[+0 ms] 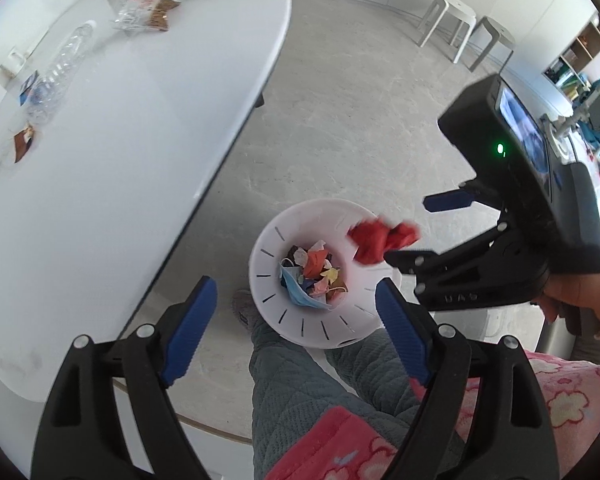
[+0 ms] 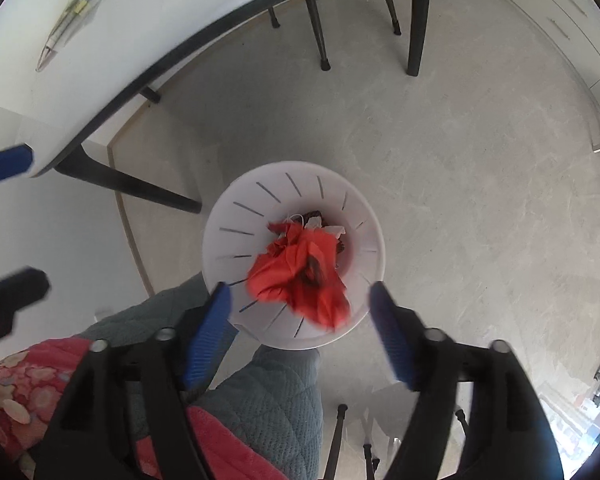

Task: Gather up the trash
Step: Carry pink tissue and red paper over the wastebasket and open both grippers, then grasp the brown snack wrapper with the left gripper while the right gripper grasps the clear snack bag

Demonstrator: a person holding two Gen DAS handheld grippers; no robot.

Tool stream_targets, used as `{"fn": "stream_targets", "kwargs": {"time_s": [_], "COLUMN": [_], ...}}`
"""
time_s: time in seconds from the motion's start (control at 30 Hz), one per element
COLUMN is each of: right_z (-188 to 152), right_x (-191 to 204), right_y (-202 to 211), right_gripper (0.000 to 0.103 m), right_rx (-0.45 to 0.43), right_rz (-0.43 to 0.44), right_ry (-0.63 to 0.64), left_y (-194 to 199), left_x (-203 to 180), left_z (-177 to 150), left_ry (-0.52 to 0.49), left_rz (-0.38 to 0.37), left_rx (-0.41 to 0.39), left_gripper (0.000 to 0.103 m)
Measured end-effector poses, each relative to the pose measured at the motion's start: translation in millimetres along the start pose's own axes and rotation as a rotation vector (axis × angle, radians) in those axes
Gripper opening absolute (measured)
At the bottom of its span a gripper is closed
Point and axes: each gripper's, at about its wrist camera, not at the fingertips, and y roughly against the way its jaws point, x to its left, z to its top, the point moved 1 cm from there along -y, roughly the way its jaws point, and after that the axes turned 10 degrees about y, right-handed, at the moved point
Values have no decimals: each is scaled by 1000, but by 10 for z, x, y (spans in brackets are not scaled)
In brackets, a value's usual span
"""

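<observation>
Both the right gripper (image 2: pixel 300 312) and left gripper (image 1: pixel 296 320) gape wide and empty, the red crumpled wrapper (image 2: pixel 300 276) loose above the white slotted bin (image 2: pixel 220 216), where drift could drop it over the rim.

Red wrapper (image 2: pixel 300 276), white slotted bin (image 2: pixel 228 216)

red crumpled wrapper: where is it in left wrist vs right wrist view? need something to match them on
Left wrist: red crumpled wrapper, right of centre, blurred, by the right claw, over the far right rim of the white bin.
Right wrist: lower centre, blurred, loose between the open claw's fingers, over the bin's near side.
Shared landmark: the white slotted bin on the floor beside the white table.
</observation>
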Motion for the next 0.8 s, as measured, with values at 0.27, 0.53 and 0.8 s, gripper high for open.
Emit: {"fn": "stream_targets", "kwargs": {"time_s": [0.27,0.53,0.8], "right_z": [280,1004,2242], "right_x": [-10,4,79], "right_y": [261,809,964], "right_gripper": [93,98,100], "right_rx": [-66,-201,-294], "right_rz": [-40,-90,-137], "right_ry": [-38,-66,-57], "left_y": [131,368,281], "left_x": [324,962,2271], "left_z": [181,635,1317], "left_ry": [66,128,270], "left_rz": [7,-1,94], "left_rx": [-36,-136,-199], "left_gripper": [79,89,89]}}
